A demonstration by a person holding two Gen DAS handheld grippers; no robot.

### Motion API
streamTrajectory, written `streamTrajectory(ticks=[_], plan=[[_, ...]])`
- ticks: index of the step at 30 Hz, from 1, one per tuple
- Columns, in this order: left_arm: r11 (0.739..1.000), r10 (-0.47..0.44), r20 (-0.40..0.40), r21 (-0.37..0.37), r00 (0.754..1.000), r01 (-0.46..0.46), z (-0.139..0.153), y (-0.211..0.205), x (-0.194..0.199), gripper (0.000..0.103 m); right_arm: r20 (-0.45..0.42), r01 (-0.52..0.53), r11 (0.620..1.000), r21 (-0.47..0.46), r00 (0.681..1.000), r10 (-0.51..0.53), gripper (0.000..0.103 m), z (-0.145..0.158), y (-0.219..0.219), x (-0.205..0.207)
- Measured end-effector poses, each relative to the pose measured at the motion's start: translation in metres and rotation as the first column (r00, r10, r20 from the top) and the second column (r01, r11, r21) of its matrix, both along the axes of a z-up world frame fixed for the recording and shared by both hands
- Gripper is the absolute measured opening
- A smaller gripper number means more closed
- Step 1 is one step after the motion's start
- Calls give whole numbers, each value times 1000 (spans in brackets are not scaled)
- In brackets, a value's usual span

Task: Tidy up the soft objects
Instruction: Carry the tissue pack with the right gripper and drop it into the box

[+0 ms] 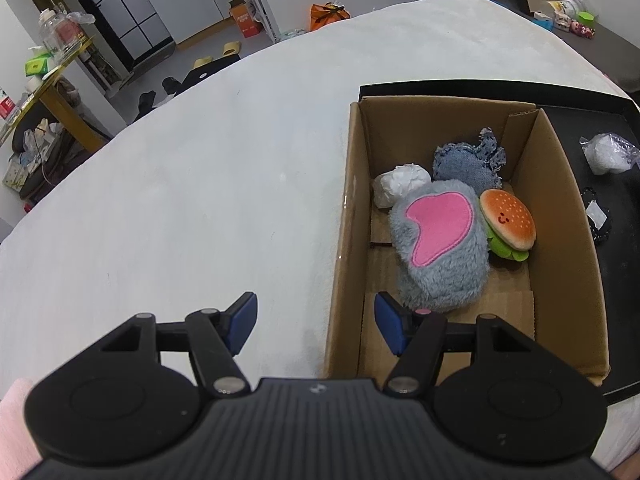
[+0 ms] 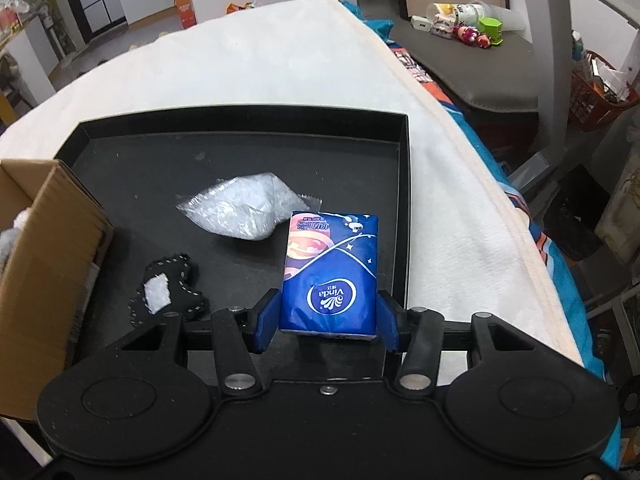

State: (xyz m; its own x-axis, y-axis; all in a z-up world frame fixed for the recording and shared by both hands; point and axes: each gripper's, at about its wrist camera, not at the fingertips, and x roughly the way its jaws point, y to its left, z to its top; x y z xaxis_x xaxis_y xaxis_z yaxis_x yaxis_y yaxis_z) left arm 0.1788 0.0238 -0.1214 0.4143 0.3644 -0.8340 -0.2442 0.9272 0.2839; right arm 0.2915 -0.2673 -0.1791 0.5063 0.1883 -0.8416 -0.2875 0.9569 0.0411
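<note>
My right gripper [image 2: 329, 305] is shut on a blue tissue pack [image 2: 330, 264], both blue pads pressing its sides at the near end, over the black tray [image 2: 160, 160]. On the tray lie a clear bag of white filling [image 2: 244, 208] and a small black stitched plush [image 2: 168, 288]. My left gripper [image 1: 315, 308] is open and holds nothing, hovering over the near left wall of the cardboard box [image 1: 560, 216]. Inside the box lie a grey plush with a pink patch [image 1: 440, 248], a burger plush [image 1: 508, 220], a denim piece [image 1: 468, 160] and a white wad [image 1: 400, 188].
Box and tray rest on a white blanket [image 1: 200, 200] covering a bed. The bed's edge [image 2: 500, 200] runs close along the tray's right side. A grey desk with small toys [image 2: 472, 28] stands beyond it. The box corner [image 2: 52, 240] borders the tray's left.
</note>
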Motion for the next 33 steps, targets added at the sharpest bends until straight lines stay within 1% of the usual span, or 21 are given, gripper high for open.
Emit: streamTrajectory(ticks=[6,10,13,14,21,25,30,33], plan=[[1000,3,7,-22,1000,-2,0,4,-3,63,39,-2,999,40,999,1,50,18,6,-8],[999,4,16,-36,1000,-4,1,6,-5,63,59,-27,997,70,998,22,50,28,15,-15],[999,3,22,-47,1000,-2,2,9,-6,63,35,-35,991,133,999,31,50,32,18,-15],[999,4,24,-51,1000,-3,2,10,-6,63,28,-31,990,140,999,28,50,32,19,-14],[995,39,39,-98,998,-35,2,19,-8,63,30,-54,991,120,998,51,50,42,36,-16],[992,37,45,-120,998,-32,4,21,-10,61,34,-77,990,117,997,73,50,49,45,-22],[989,27,58,-150,998,-18,5,24,-14,59,41,-86,986,141,996,81,50,66,56,-29],[985,27,62,-170,998,-16,4,27,-15,55,37,-103,978,179,995,98,50,75,64,-34]])
